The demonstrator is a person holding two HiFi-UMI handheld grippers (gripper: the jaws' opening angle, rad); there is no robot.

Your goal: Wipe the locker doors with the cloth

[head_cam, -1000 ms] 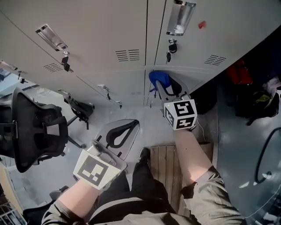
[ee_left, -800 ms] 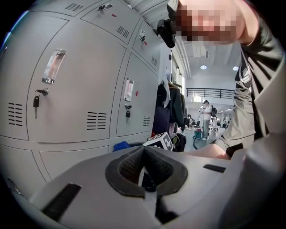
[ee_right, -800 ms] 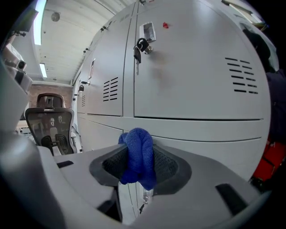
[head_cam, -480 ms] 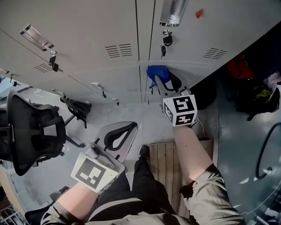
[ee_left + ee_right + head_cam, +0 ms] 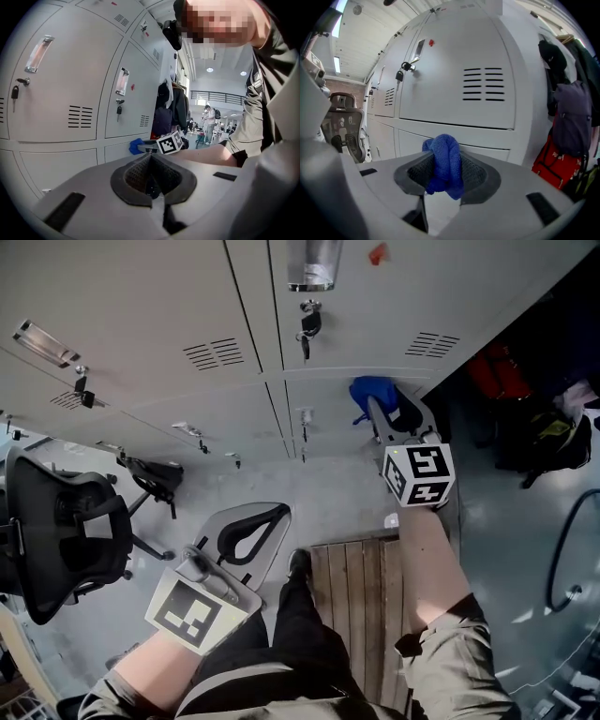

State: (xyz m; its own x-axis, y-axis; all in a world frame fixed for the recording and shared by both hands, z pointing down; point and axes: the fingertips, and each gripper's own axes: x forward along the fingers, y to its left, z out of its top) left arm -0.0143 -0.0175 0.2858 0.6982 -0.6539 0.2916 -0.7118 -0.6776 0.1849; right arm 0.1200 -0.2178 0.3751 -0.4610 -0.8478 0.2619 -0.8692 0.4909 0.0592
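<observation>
Right gripper (image 5: 382, 409) is clamped on the bunched-up blue cloth (image 5: 444, 164), down low by the bottom row of grey metal locker doors (image 5: 141, 296), can't tell if it's touching. Left gripper (image 5: 151, 174) is closed on nothing, hanging back. No wipe marks visible, so I'd guess most doors are left to do

The left gripper (image 5: 151, 177) and the right gripper (image 5: 443, 171) are moulded in pale grey plastic, and the jaws are lined with dark ribbed pads (image 5: 132, 173). Behind each claw a white cube (image 5: 419, 474) printed with black square markers is carried. Khaki short sleeves (image 5: 452, 652), dark trousers (image 5: 292, 643) and a dark shoe (image 5: 300, 563) are worn.
</observation>
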